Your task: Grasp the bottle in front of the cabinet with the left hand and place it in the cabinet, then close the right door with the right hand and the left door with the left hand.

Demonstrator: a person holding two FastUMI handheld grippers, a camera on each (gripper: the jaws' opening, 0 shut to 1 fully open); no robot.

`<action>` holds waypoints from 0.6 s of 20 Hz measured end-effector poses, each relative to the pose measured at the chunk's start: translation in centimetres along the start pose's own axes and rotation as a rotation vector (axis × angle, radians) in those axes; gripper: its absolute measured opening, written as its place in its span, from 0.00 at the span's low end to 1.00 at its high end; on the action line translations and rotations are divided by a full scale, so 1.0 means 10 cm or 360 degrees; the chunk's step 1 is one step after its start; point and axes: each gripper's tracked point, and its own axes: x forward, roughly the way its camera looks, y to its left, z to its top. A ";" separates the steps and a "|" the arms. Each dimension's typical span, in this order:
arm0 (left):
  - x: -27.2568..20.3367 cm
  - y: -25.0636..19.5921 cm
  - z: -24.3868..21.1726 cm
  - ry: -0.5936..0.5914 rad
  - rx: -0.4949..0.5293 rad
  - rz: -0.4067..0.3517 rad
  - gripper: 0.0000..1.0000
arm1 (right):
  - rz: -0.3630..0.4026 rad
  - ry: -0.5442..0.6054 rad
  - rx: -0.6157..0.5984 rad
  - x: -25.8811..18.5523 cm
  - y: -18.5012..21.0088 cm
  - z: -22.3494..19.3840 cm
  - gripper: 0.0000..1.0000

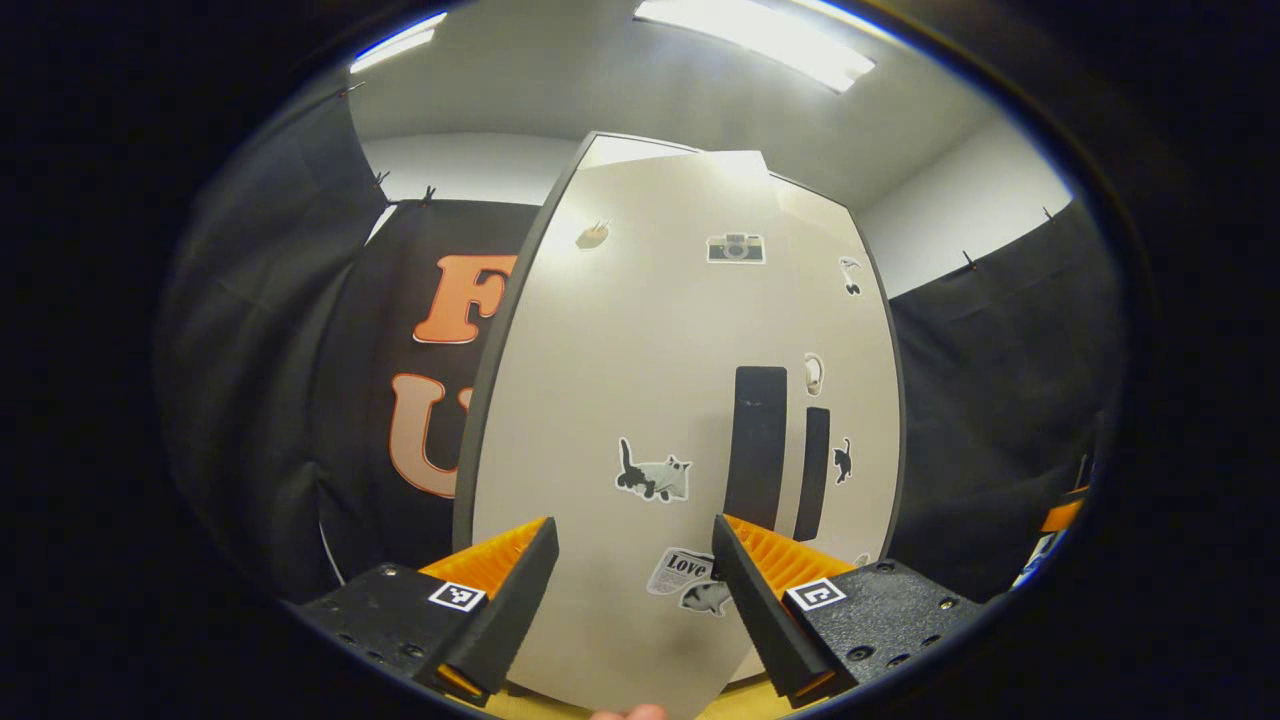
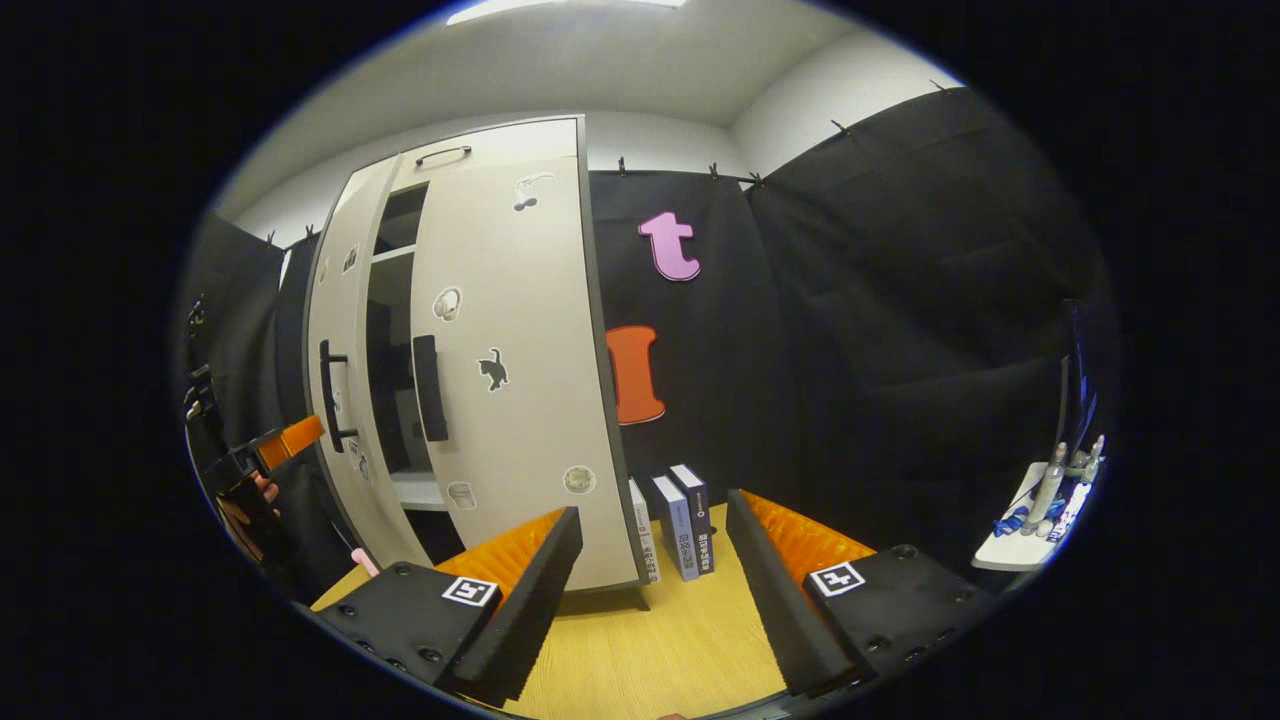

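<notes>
The cabinet's left door (image 1: 640, 380), pale with cat stickers and a black bar handle (image 1: 757, 445), stands close in front of my left gripper (image 1: 635, 530), which is open and holds nothing. Beyond it are the right door (image 1: 860, 400) and its handle (image 1: 815, 470). In the right gripper view the right door (image 2: 510, 350) lies against the cabinet, while the left door (image 2: 340, 380) stands ajar with a dark gap showing shelves (image 2: 395, 330). My right gripper (image 2: 655, 510) is open and empty, apart from the cabinet. The left gripper (image 2: 285, 445), held by a hand, is at the left door's outer face.
A few books (image 2: 680, 520) stand upright against the cabinet's right side on the wooden tabletop (image 2: 660, 640). A small white shelf (image 2: 1010, 545) with small items sits at the far right. Black cloth walls close in the booth.
</notes>
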 end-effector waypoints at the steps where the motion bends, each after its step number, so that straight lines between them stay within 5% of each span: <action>1: 0.03 -0.02 -0.04 0.0015 -0.0006 -0.0002 0.96 | -0.0010 0.0006 0.0008 0.00 -0.03 -0.01 0.97; 12: 0.46 -0.16 -0.21 -0.0003 -0.0047 0.0044 0.94 | -0.0094 0.0001 0.0007 0.09 -0.35 0.01 0.97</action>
